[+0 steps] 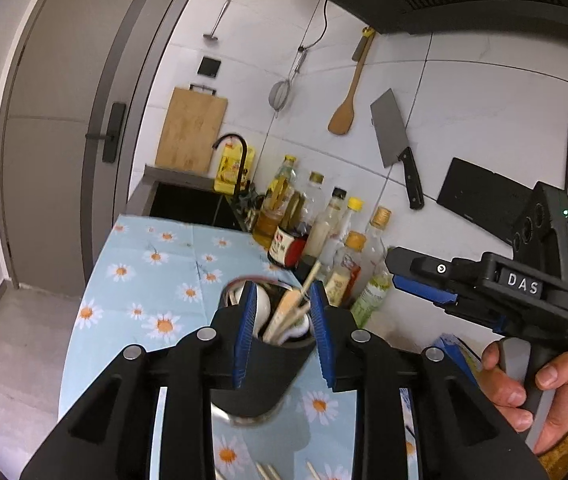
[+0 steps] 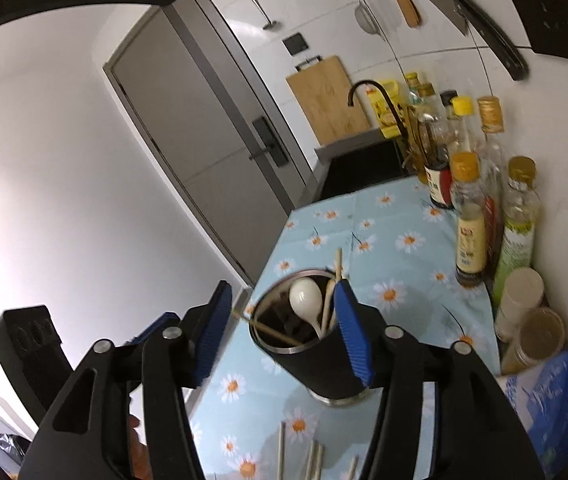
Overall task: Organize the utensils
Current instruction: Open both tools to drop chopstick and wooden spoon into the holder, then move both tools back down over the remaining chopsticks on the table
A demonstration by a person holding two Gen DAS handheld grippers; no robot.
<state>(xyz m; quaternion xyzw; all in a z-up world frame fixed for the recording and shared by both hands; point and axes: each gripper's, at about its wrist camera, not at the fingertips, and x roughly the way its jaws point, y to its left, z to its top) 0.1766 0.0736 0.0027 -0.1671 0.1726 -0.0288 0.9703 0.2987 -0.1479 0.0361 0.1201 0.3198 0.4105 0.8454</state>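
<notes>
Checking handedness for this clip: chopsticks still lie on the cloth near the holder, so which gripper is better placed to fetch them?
Probably the right gripper: it is open and empty, with loose chopsticks just below it. The left gripper straddles the utensil holder.

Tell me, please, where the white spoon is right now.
The white spoon stands bowl-up inside the black utensil holder on the daisy tablecloth, beside wooden chopsticks, in both wrist views.
</notes>
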